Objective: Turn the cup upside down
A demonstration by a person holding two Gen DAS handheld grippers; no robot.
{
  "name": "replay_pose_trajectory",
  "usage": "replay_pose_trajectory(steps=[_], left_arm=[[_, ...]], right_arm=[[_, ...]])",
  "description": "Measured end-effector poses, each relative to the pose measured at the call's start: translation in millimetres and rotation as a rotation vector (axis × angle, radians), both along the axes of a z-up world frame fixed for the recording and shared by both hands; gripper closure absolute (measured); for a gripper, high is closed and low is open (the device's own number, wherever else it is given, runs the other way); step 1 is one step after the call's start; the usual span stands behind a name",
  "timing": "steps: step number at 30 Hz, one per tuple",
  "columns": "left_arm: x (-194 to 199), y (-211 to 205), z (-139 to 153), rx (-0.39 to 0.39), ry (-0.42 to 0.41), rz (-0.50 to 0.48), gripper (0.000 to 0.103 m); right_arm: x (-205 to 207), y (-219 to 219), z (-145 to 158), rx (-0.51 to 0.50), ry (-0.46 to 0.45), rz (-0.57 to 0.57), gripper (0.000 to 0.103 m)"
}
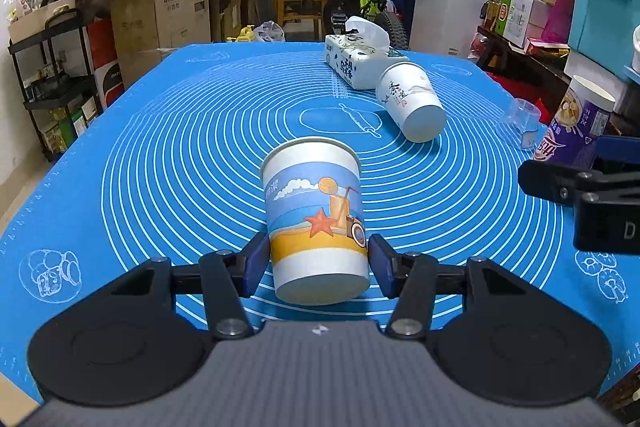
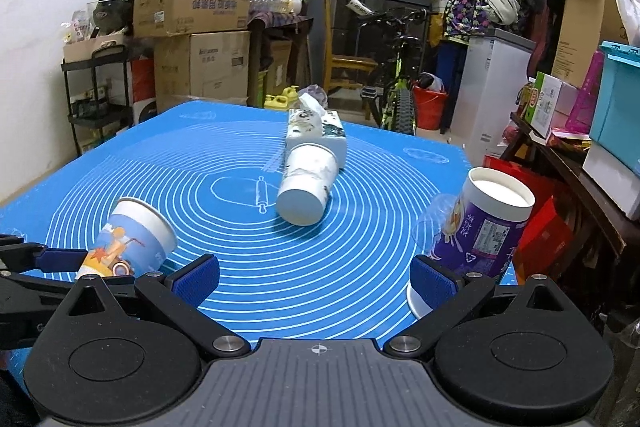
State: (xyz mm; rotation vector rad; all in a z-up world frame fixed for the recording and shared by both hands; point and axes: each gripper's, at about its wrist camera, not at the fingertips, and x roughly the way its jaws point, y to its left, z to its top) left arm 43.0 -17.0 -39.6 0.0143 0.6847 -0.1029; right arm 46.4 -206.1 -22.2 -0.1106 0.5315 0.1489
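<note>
Cardboard boxes [image 2: 192, 7] and a bicycle [image 2: 394, 83] crowd the room behind a blue mat [image 1: 180, 147] covering the table. At the mat's near edge the left gripper [image 1: 318, 259] clamps a beach-print paper cup [image 1: 316, 219] near its base, tilted with the mouth pointing away. The right gripper [image 2: 314, 281] hangs spread wide with nothing between its fingers, a purple cup [image 2: 486, 227] leaning just beside its right finger, while a white cup [image 2: 306, 187] lies on its side against a tissue box [image 2: 320, 131].
</note>
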Motion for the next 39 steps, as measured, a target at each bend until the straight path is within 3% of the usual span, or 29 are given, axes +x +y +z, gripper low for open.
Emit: replay_pose_trajectory(steps=[5,7,16,39], left_arm=[[-1,0,-4,0.004,0.010,-0.005,0.038],[-3,1,-4,-0.001,0.004,-0.003,0.022],[-4,5,-1,0.000,-0.001,0.015,0.015],[-8,13,8,0.013,-0.024,0.022,0.014]], right_arm=[[0,2,2,-0.012,0.009,0.003,0.002],[0,2,3,-0.018,0.011,0.003,0.002],[1,4,5,-0.035,0.017,0.018,0.002],[6,12,18,-0.094,0.008,0.086,0.002]])
